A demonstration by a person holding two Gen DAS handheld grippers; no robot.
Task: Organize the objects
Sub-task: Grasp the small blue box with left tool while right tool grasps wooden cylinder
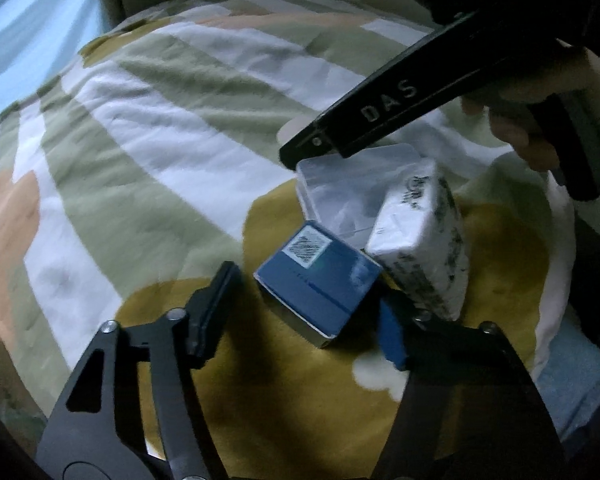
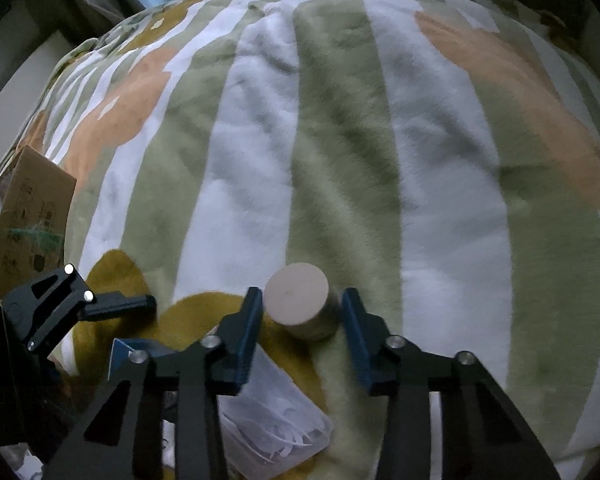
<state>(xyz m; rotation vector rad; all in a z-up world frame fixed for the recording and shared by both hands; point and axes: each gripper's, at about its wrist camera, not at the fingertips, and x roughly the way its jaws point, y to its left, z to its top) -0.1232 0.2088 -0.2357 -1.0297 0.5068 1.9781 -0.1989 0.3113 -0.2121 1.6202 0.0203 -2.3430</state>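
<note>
On a striped fleece blanket [image 1: 148,128] lie a blue box [image 1: 318,280], a clear plastic case [image 1: 340,188] and a white printed tissue pack [image 1: 424,236], close together. My left gripper [image 1: 304,292] is open with its fingers on either side of the blue box, not closed on it. My right gripper [image 2: 300,308] is open around a short beige cylinder [image 2: 300,306] lying on the blanket; a gap shows on its right side. The right gripper's arm [image 1: 400,100] reaches over the clear case in the left view. The clear case [image 2: 276,420] lies under the right fingers.
A brown cardboard box [image 2: 28,220] stands at the blanket's left edge in the right wrist view. The left gripper's finger [image 2: 112,304] shows beside it. Light blue bedding [image 1: 32,20] lies beyond the blanket.
</note>
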